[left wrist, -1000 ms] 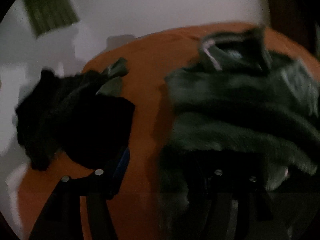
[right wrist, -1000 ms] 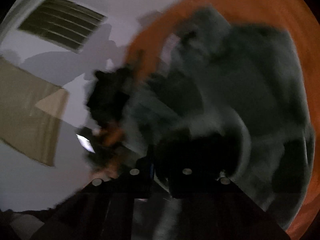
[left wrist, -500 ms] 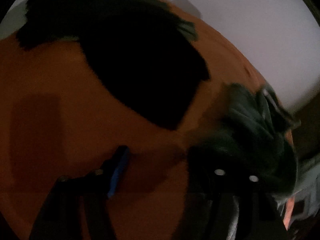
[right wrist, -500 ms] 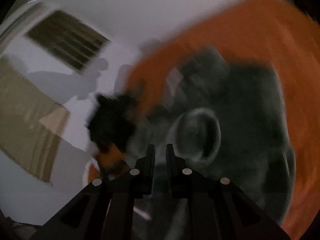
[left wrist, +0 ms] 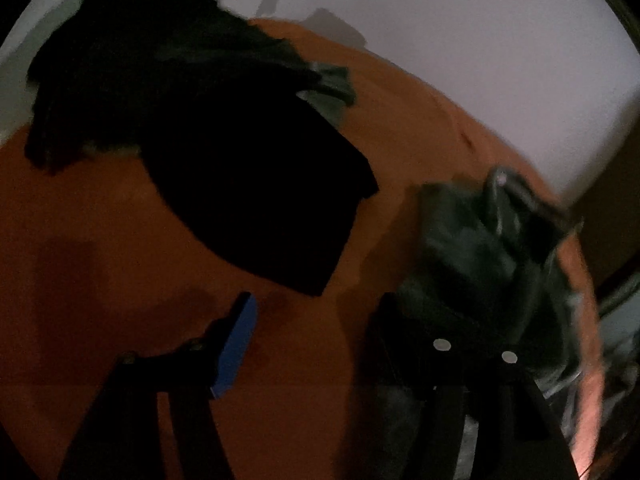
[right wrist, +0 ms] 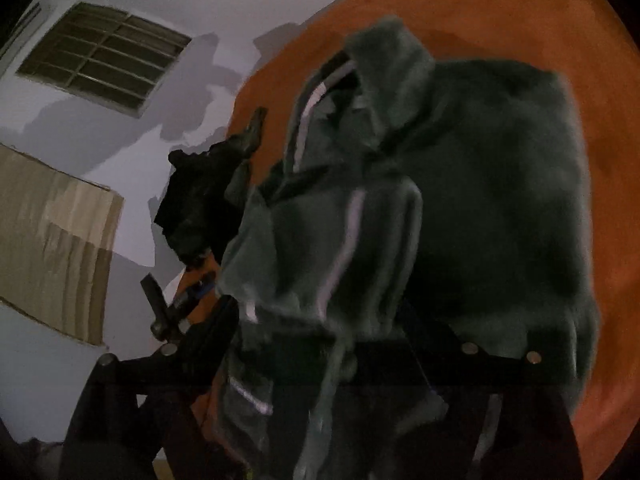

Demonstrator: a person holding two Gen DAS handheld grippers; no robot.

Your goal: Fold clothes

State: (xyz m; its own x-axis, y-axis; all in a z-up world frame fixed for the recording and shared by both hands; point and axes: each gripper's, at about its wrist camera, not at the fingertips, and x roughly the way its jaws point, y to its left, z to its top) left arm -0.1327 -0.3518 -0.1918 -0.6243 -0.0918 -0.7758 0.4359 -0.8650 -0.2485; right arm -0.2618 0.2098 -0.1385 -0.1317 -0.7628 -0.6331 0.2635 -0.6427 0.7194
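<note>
A grey-green fleece garment with pale stripes lies bunched on the orange surface. My right gripper is over its near edge. Its jaws are opening wide, and folds of the fleece lie between them without being pinched. A black garment lies flat on the orange surface, with a crumpled dark heap behind it. My left gripper hovers in front of it, its jaws opening over bare surface. Its right finger rests against the fleece garment. The left gripper also shows in the right wrist view.
A pale wall stands behind the orange surface. In the right wrist view, a barred vent and a beige panel sit on that wall. The crumpled black pile lies at the far edge. The light is dim.
My right gripper's jaws, almost together half a second ago, now stand wide apart around the fleece. The left wrist view has rolled, and the black garment has moved to its upper left.
</note>
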